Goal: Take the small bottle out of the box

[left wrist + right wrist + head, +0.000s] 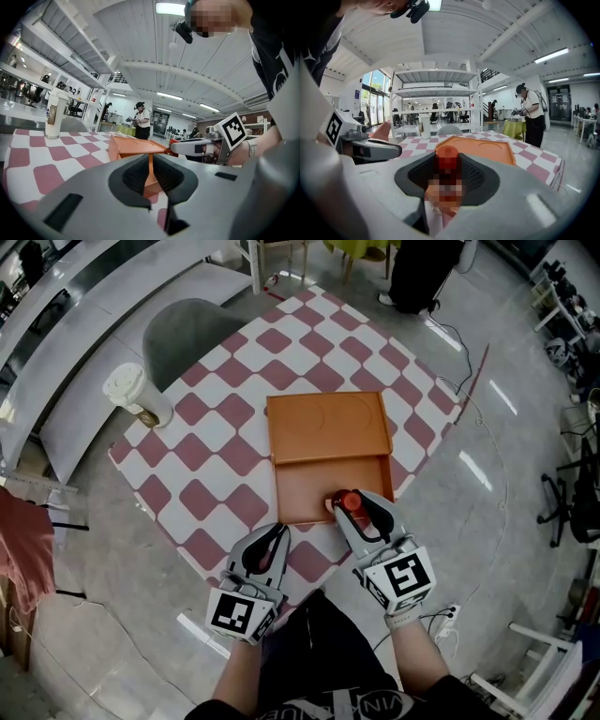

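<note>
An orange box [314, 488] lies open on the checked table, its lid [328, 426] folded flat behind it. At the box's near right corner stands the small bottle [349, 502] with a red cap, and my right gripper [361, 512] is shut on it. In the right gripper view the bottle [448, 161] fills the space between both pads. My left gripper [277, 531] rests on the table just outside the box's near left corner, shut and holding nothing. In the left gripper view the box [133, 146] shows through the thin slit between the jaws.
A tall white cup [131, 390] stands at the table's far left corner. A grey chair [187, 329] sits behind it. The red-and-white checked cloth [216, 456] covers the table. A person [529, 117] stands far off in the room.
</note>
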Demonstrator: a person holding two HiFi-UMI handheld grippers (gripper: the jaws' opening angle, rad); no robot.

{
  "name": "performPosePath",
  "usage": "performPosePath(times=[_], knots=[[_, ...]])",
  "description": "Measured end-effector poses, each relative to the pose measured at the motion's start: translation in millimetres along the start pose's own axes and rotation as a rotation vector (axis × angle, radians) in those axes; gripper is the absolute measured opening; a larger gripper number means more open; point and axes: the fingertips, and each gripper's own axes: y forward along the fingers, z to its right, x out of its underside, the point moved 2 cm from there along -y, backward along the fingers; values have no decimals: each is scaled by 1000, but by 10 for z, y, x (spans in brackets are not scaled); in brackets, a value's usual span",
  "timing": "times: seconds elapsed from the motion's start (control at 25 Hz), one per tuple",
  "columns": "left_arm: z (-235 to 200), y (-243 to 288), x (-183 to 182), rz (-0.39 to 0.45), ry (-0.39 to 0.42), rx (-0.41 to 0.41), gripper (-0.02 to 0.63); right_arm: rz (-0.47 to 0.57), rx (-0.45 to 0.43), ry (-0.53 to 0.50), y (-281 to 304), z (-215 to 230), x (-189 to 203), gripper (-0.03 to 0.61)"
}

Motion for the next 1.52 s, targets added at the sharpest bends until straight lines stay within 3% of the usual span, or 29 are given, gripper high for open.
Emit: performPosePath(times=[1.52], knots=[[133,73,-629,79,28,-5,29,96,43,-20,-430,214,-664,144]])
